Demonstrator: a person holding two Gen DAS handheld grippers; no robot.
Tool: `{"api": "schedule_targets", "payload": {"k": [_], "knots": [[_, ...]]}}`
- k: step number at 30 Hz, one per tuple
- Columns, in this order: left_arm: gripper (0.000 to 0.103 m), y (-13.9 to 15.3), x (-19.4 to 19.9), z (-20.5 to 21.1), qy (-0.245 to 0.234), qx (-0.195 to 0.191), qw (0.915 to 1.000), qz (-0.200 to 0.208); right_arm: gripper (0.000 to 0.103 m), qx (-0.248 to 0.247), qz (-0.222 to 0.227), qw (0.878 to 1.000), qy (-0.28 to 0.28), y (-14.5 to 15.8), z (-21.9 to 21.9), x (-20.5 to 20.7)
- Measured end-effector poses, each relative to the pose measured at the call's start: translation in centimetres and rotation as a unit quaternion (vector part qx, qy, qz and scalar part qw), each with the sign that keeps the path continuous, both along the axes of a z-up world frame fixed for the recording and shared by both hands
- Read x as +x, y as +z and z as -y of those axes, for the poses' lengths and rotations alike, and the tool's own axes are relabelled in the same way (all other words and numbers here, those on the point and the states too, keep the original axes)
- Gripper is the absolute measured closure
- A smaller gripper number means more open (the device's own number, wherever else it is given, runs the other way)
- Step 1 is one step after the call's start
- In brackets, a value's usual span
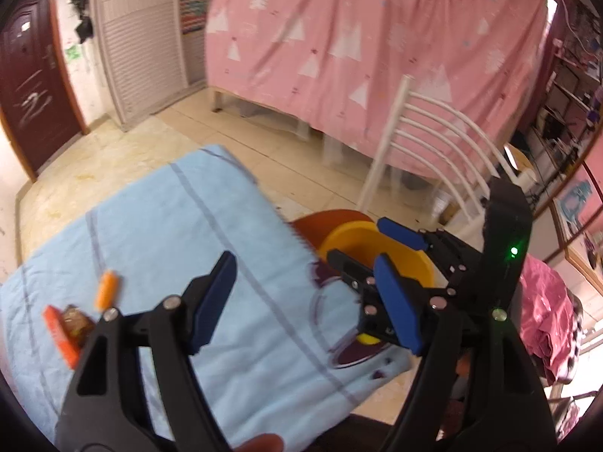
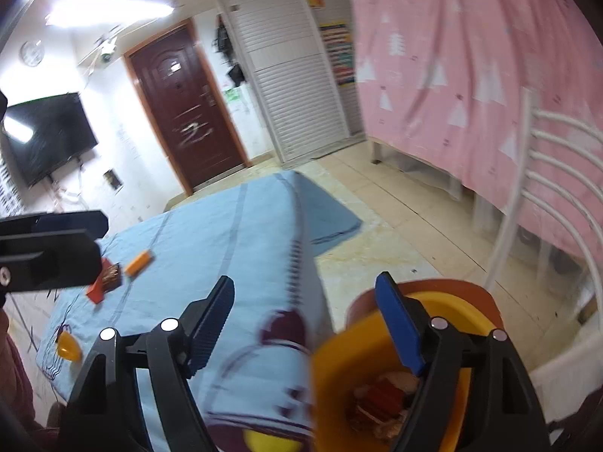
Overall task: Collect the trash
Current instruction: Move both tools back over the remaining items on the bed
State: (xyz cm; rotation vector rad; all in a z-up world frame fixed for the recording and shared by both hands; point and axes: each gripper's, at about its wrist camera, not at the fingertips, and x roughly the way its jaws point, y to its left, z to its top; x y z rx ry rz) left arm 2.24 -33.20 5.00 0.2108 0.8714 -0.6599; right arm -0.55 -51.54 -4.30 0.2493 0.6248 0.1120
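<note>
Landmark: the yellow bin (image 2: 380,369), which stands just off the near corner of the table, inside or against an orange-brown container (image 2: 452,290).

1. Right gripper (image 2: 301,339). Jaws spread wide, nothing held. One blue finger hangs over the bin's rim; the other is on the table side of the bin.

2. Bin contents. Red and pale wrappers (image 2: 384,399) lie at the bottom, so part of the trash is judged already collected.

3. Left gripper (image 1: 305,297). Jaws wide, nothing held. It hovers over the blue tablecloth (image 1: 158,233), on the table side of the bin.

4. Remaining trash, all farther from the bin across the cloth:
- a yellow round piece (image 2: 68,346), near the table's edge;
- a red flat packet (image 1: 60,333) touching a brown crinkled wrapper (image 1: 77,326);
- an orange stick-shaped piece (image 1: 106,289) just beside that pair.

5. Handling, as judged. The wrappers look light, thin and soft; they will crush, not break, and may slide on the cloth. Grip the red packet across its short edges. Pinch the brown wrapper at its raised crumple. Take the orange piece across its middle; it looks stiffer and may roll. Avoid catching the cloth in the pinch.

6. Beyond: a white chair (image 2: 550,173) past the bin, then a pink curtain (image 1: 377,37).
</note>
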Motion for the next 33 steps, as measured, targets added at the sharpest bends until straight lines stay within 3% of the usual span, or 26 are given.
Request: {"api": "schedule_targets", "payload": {"k": [11,22,33], "knots": [[0.031,0.9,3.4,-11.2,0.102,0.022,0.9940,0.032,0.029,-0.026,-0.006,0.994,0.105,2.4,-9.5,4.0],[0.031,-1.7,7.4,-20.5,0.198,0.046,0.9790,0.013,0.029,-0.055,-0.023,0.984,0.166,3.0,-17.3,7.5],[0.031,-5.8,11.0,-25.4,0.265,0.052,0.9624,-0.029,0.029,-0.084,-0.054,0.975,0.198,1.6,-21.9,10.6]]}}
